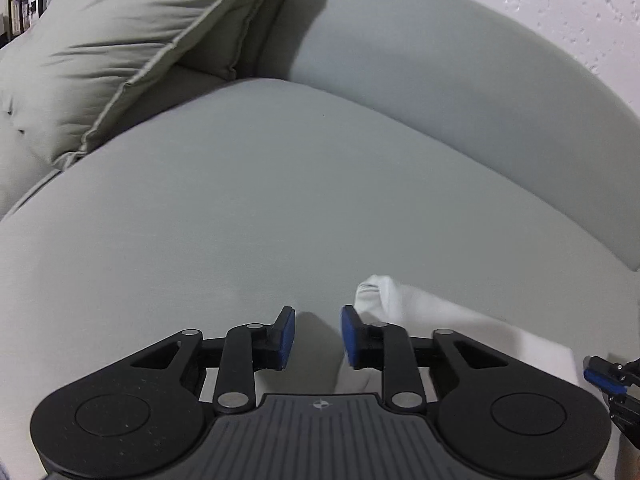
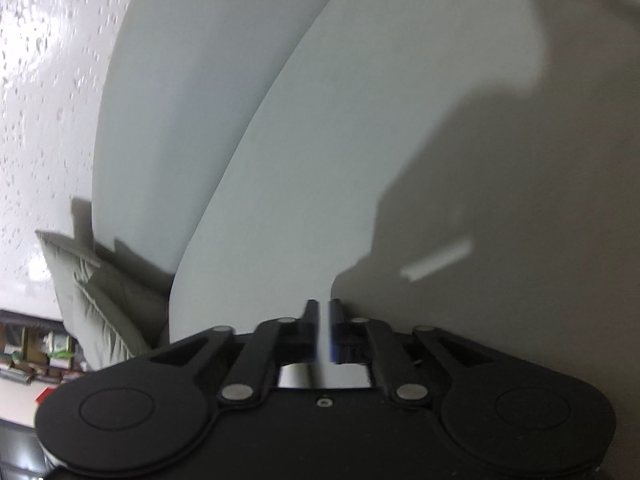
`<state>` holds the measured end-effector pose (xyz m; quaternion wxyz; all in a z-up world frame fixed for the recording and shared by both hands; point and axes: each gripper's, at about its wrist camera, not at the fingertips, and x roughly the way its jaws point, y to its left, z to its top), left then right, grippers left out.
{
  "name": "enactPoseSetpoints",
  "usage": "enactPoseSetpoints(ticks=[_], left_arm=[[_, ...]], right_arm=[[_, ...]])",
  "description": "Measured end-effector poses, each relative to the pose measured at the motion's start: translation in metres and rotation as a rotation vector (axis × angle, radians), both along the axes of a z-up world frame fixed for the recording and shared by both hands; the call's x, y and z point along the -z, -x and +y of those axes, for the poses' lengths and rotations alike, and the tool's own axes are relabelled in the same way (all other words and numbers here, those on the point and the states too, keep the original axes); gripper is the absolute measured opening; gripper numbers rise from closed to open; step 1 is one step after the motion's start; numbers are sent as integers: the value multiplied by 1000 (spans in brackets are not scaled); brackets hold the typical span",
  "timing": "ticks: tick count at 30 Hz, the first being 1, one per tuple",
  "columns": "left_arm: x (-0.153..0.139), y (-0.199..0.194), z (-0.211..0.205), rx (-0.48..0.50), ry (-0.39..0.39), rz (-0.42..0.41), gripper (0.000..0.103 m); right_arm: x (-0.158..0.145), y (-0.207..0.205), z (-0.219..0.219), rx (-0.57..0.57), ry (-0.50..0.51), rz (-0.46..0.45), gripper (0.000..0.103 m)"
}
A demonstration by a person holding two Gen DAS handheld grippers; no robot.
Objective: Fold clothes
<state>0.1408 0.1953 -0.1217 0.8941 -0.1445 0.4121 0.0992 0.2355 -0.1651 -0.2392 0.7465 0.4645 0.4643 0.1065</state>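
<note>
White cloth (image 1: 424,320) lies on the sofa seat (image 1: 240,208) in the left view, beside the empty, part-open left gripper (image 1: 318,336); right view: right gripper (image 2: 323,330) nearly shut, its hold unclear; folding stage unsettled.

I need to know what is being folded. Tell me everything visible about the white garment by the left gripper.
The white garment is soft, plain cloth lying flat on the grey sofa seat, with one bunched, wrinkled end raised. It runs under the left gripper, whose open jaws do not hold it. Its type is unclear.
</note>
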Motion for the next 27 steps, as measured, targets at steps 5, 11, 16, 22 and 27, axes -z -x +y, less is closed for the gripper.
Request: enactPoseSetpoints(ticks=[5, 11, 16, 22, 27], left_arm=[[-13, 25, 8, 43, 35, 9, 41], [-14, 43, 15, 92, 106, 35, 51], [-15, 59, 21, 133, 164, 57, 63], [10, 40, 43, 116, 375, 123, 69], [26, 19, 51, 175, 486, 143, 65]], right_arm=[[-23, 42, -29, -41, 30, -21, 39], [-50, 92, -40, -168, 98, -63, 55], [-60, 114, -29, -280, 119, -82, 66], [-51, 114, -13, -350, 80, -47, 62], [-41, 106, -9, -345, 29, -13, 52]])
